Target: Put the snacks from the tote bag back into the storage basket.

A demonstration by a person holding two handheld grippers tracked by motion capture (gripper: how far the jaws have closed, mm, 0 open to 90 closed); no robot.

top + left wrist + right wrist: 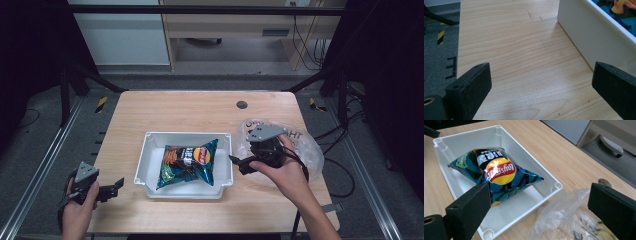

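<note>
A blue and black bag of crisps (189, 163) (496, 175) lies in a white plastic tray (150, 145) (549, 195) at the middle of the wooden table. My right gripper (237, 162) (539, 202) hovers open at the tray's right rim, above a crumpled clear plastic bag (305, 145) (564, 217), with nothing between its jaws. My left gripper (116, 186) (541, 82) is open low over bare wood near the table's front left corner, left of the tray wall (584, 37), and holds nothing.
The wooden table (190, 110) has a round dark cable hole (242, 104) at the back. Black frame posts stand at both sides, and cables lie on the floor at the right. A cabinet stands beyond the table's far edge.
</note>
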